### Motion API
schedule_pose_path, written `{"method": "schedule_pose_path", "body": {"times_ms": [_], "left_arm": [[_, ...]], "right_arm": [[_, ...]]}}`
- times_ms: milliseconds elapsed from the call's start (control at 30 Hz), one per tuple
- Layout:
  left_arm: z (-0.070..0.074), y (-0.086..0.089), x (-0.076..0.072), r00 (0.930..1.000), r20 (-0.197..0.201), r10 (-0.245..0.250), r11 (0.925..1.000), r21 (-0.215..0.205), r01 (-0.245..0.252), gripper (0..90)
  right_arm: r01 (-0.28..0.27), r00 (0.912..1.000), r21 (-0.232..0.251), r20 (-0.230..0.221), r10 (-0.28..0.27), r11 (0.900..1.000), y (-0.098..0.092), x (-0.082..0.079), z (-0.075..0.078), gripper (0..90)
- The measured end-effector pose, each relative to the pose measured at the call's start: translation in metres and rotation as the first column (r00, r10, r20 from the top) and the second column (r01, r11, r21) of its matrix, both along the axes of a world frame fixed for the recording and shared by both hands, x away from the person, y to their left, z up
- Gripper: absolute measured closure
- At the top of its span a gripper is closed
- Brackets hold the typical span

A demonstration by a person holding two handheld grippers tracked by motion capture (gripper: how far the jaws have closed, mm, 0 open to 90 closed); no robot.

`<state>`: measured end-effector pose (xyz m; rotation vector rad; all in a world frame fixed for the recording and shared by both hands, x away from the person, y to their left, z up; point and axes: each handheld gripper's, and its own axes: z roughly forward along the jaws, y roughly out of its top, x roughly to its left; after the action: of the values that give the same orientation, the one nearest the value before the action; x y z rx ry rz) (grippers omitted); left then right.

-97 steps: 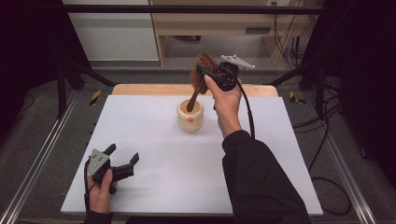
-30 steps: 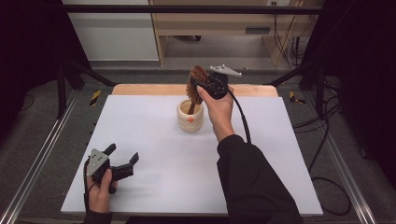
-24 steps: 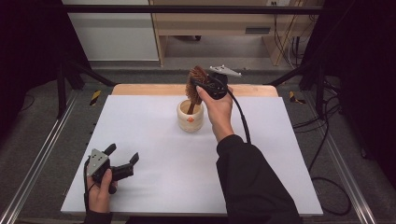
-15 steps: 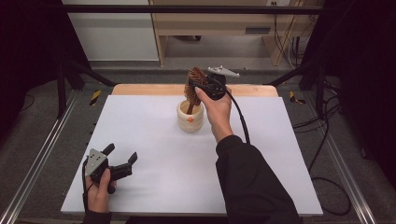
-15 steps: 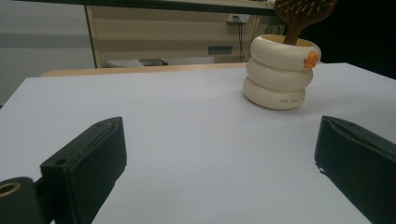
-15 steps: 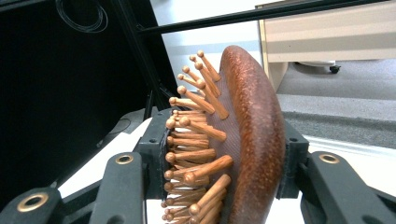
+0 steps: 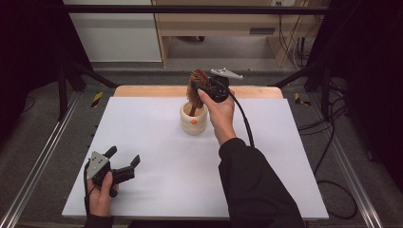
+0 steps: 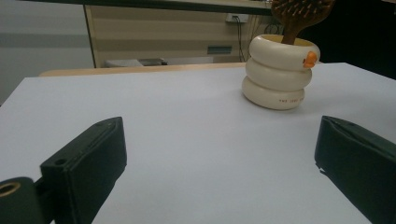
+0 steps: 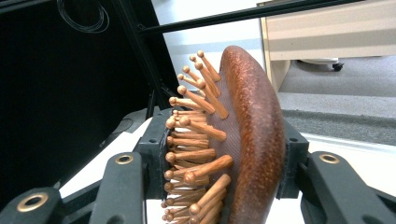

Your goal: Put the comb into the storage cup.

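Wooden hairbrush [image 7: 195, 88], brown oval head with round-tipped pegs, stands handle-down in a cream ringed cup [image 7: 193, 118] near the table's [image 7: 285, 142] far edge. Right gripper [image 7: 205, 89] pinches the brush head; since three seconds ago it sits lower. Left gripper [image 7: 124, 165] rests spread at the near-left corner. Wide bare table between.

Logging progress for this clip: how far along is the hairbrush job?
Done: the hairbrush handle is down inside the ringed cup. In hand: the right gripper clamps the brush head. Left: letting go and pulling away. The left gripper rests open near the table edge.
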<state>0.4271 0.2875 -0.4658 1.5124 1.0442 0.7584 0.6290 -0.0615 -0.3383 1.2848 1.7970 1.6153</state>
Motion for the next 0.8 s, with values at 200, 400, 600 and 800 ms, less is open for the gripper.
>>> {"method": "schedule_pose_path", "body": {"times_ms": [200, 400, 600, 800], "left_arm": [[0.000, 0.000, 0.000, 1.0000, 0.001, -0.001, 1.0000, -0.002, 0.001, 2.4], [0.000, 0.000, 0.000, 1.0000, 0.003, 0.002, 1.0000, -0.002, -0.002, 2.5], [0.001, 0.001, -0.001, 1.0000, 0.005, 0.003, 1.0000, -0.001, -0.003, 2.4], [0.001, 0.000, 0.000, 1.0000, 0.007, 0.005, 1.0000, -0.002, -0.005, 2.4]], "right_arm": [[0.008, 0.9999, 0.017, -0.013, -0.008, 1.000, -0.003, 0.000, -0.007, 50.3], [0.016, 0.9996, 0.028, -0.025, -0.016, 0.999, -0.006, 0.003, -0.012, 50.3], [0.009, 0.9997, 0.036, -0.022, -0.008, 0.999, -0.004, 0.001, -0.012, 50.3], [0.004, 0.9996, 0.042, -0.029, -0.002, 0.999, -0.001, 0.002, -0.014, 50.3]]}}
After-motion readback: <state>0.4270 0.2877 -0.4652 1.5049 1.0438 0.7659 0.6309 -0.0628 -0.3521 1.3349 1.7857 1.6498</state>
